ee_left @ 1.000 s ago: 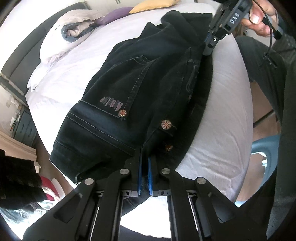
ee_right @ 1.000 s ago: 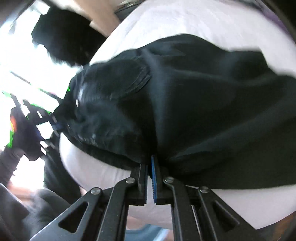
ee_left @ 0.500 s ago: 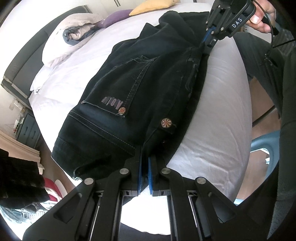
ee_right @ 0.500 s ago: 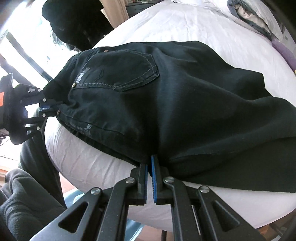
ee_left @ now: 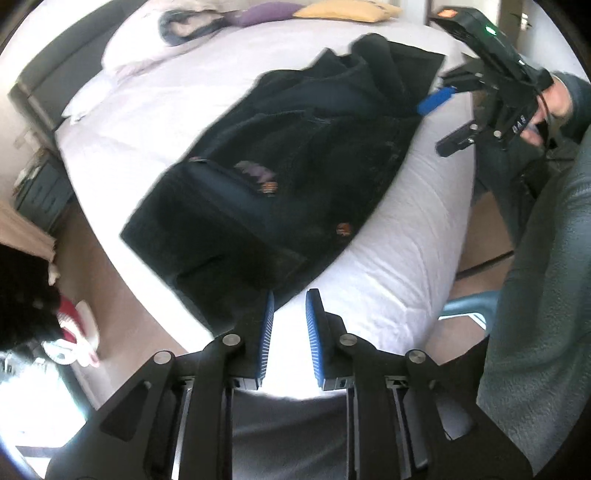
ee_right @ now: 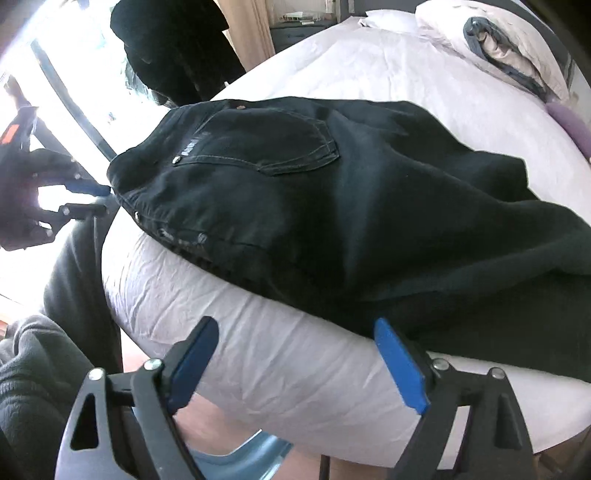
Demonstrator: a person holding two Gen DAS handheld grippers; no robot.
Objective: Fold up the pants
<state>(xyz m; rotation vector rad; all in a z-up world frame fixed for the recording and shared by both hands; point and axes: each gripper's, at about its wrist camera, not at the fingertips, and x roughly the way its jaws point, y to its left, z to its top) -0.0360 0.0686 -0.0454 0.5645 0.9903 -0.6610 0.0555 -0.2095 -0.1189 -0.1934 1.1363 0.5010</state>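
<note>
The black denim pants (ee_left: 280, 173) lie folded lengthwise on the white bed (ee_left: 388, 266), waistband toward the near corner, legs running to the far side. In the right wrist view the pants (ee_right: 332, 199) show a back pocket and rivets. My left gripper (ee_left: 290, 299) is open a little, just off the waistband corner and holding nothing. My right gripper (ee_right: 295, 332) is wide open and empty, just off the pants' near edge over the sheet. It also shows in the left wrist view (ee_left: 443, 118), beside the pant legs. The left gripper shows in the right wrist view (ee_right: 94, 201) at the waistband.
Pillows (ee_left: 147, 40) and a purple cushion (ee_left: 266, 11) and a yellow cushion (ee_left: 343, 9) lie at the head of the bed. A blue chair (ee_left: 469, 306) stands by the bed's near edge. A nightstand (ee_left: 40, 188) is at the left. Dark clothing hangs by the window (ee_right: 173, 48).
Both grippers have let go of the pants and opened. Both have drawn back from the fabric, which now rests flat on the bed.
</note>
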